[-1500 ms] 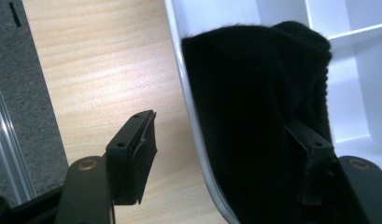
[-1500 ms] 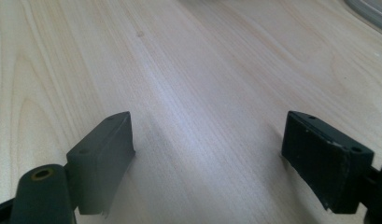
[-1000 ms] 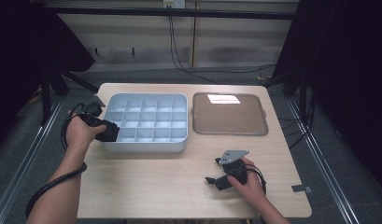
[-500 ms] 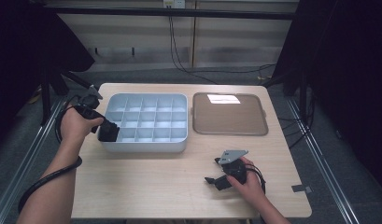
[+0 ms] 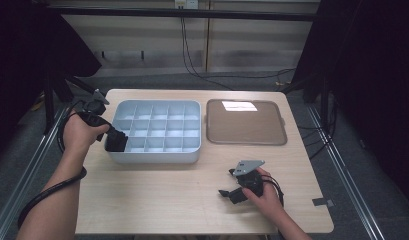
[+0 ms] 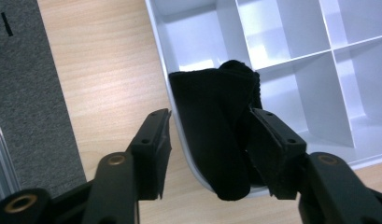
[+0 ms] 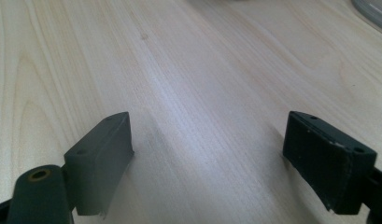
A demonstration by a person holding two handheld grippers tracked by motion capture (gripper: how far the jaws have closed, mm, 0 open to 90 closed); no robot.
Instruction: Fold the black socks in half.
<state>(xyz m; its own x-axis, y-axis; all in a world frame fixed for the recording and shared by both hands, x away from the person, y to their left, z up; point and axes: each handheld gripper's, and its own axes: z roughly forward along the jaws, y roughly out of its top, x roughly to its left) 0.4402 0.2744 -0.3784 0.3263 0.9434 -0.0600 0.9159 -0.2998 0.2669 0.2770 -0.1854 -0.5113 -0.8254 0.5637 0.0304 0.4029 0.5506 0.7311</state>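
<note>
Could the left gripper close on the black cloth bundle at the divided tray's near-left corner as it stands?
Probably yes: the left gripper has open jaws either side of the black cloth bundle, though the pale blue divided tray has its wall between them too.

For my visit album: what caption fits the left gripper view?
Open left gripper straddling a black cloth draped over the compartment tray's rim.

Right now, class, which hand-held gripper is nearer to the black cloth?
Left. The left hand-held gripper has its jaws on either side of the black cloth at the divided tray's corner; the right hand-held gripper rests on the bare table, well away.
</note>
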